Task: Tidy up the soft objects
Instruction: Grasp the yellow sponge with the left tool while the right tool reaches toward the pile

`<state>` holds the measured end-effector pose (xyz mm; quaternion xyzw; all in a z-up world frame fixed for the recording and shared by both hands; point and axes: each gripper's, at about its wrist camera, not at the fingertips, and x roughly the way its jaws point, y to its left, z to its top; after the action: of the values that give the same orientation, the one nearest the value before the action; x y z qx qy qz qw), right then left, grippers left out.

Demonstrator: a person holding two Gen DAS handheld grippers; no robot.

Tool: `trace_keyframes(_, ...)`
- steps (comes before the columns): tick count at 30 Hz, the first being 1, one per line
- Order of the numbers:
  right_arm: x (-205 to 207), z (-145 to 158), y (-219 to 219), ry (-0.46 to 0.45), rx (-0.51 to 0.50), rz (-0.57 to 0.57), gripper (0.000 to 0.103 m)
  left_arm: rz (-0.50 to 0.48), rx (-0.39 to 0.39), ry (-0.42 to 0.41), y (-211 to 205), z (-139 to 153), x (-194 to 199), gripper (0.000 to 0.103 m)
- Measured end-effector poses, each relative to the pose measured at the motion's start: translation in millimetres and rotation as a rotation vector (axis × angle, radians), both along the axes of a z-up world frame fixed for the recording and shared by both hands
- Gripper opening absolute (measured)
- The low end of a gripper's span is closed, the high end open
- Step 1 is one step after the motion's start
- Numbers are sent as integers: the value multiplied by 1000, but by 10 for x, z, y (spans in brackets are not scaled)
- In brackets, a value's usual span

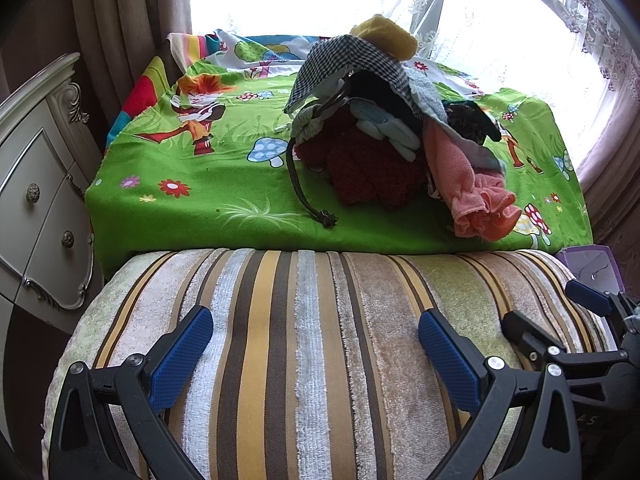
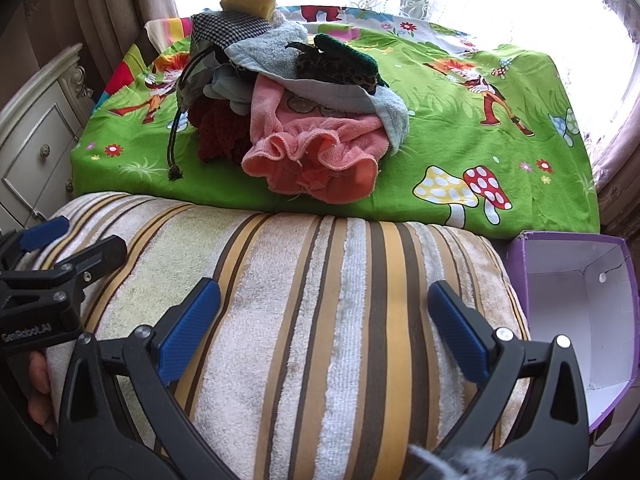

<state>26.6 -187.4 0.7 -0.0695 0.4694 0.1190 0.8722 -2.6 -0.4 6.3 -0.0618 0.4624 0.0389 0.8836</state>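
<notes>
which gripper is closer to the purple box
Right. The right gripper hovers over the striped cushion just beside the purple box; the left gripper sits further left.

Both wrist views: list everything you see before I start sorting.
pile of soft items: one heap, mixed colours, on the green sheet
pink towel: one, front of pile
yellow sponge: one, on top
dark red knit: one, pile's left
green cartoon sheet: one, by the window
striped cushion: one, nearest
purple box: one, open, right of cushion
white drawers: one unit, left
left claw: open, over cushion
right claw: open, over cushion
</notes>
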Motion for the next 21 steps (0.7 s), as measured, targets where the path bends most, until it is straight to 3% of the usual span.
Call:
trace_keyframes(8, 76, 2, -15, 15, 20, -11, 103, -42, -156, -69, 86, 176, 117, 101)
trace_keyframes(13, 179, 16, -13, 47, 27, 11, 103, -77, -184, -130, 41, 378, 350, 89)
trace_keyframes(21, 465, 358, -215, -61, 90, -18, 103, -102, -91, -264, -68, 897, 911, 88)
